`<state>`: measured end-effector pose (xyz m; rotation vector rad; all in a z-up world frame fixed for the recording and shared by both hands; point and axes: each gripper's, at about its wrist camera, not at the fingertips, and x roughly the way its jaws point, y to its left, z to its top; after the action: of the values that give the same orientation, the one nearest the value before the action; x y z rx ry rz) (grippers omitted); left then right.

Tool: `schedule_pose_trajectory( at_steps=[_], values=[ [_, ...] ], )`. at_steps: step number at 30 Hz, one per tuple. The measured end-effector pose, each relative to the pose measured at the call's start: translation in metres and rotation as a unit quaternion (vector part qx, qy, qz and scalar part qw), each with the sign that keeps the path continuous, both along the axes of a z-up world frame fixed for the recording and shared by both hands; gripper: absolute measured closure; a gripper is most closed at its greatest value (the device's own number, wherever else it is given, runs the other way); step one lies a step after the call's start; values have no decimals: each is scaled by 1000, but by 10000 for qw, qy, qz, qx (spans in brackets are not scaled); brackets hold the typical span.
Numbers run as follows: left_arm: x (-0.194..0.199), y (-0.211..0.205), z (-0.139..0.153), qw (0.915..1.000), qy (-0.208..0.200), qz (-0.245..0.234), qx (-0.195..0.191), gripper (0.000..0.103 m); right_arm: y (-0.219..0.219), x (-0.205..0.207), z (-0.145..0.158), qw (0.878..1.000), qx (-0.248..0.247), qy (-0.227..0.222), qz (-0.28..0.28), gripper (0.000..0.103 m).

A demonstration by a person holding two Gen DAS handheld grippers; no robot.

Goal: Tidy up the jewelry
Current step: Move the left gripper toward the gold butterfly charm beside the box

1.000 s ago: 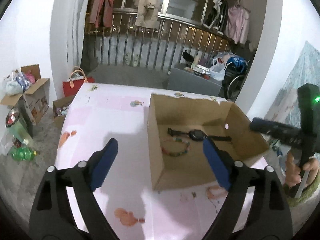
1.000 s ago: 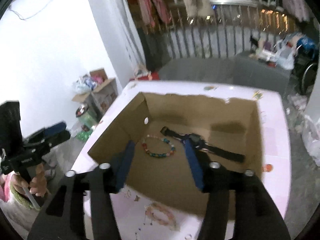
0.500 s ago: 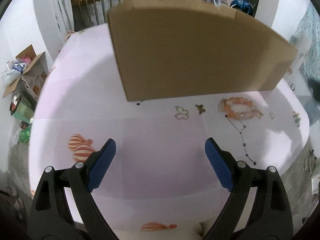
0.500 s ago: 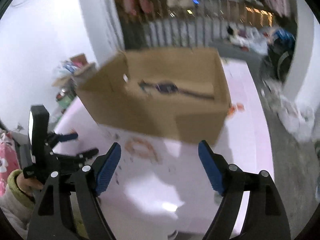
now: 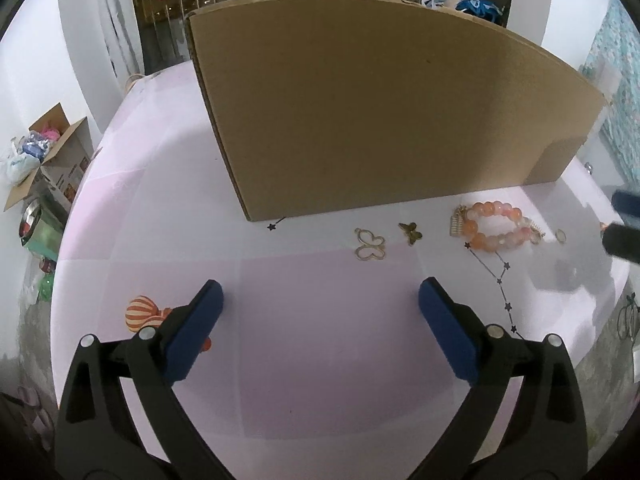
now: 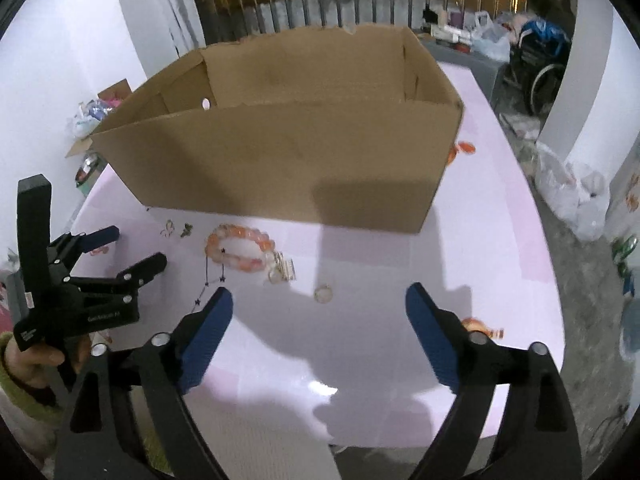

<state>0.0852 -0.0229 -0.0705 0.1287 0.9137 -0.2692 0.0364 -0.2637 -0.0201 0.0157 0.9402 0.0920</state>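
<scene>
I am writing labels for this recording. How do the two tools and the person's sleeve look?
The left tool and the right tool look alike: black plastic arms with cut-out slots and silver rivets, each ending in flat blue pads. In the right wrist view the left tool shows small white lettering and a tall black block, and the sleeve is yellow-green knit.

Cool overhead light is glaring off the desk (image 6: 320, 390) near the right view's lower middle, while hard shadows are falling across it. Fisheye distortion is bowing the cardboard box (image 5: 380, 112), and dark corners are vignetting both frames.
</scene>
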Motion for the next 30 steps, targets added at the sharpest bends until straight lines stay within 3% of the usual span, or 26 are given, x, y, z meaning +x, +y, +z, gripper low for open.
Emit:
schedule_pose_trajectory(
  at_steps=[6,17,19,23,28,30],
  values=[
    [1,-2,2,10000,77,16,13,8,2,1,15,9996,-81,-283,-50,7],
    [2,-4,3,9999,116,66,71,8,6,-3,39,9859,-1244,-1087,-248,7],
    [1,-4,3,9999,93,65,86,7,4,-6,44,9852,-1142,-1275,-138,7],
    [0,-3,3,9999,80,37,82,7,-3,-11,46,9879,-372,-1472,323,7],
    [-2,0,1,9999,-46,-103,36,7,-2,-10,35,9914,-217,-1275,211,7],
    [-3,2,0,9999,-87,-148,3,7,-5,-8,28,9927,62,-1161,309,7]
  ],
)
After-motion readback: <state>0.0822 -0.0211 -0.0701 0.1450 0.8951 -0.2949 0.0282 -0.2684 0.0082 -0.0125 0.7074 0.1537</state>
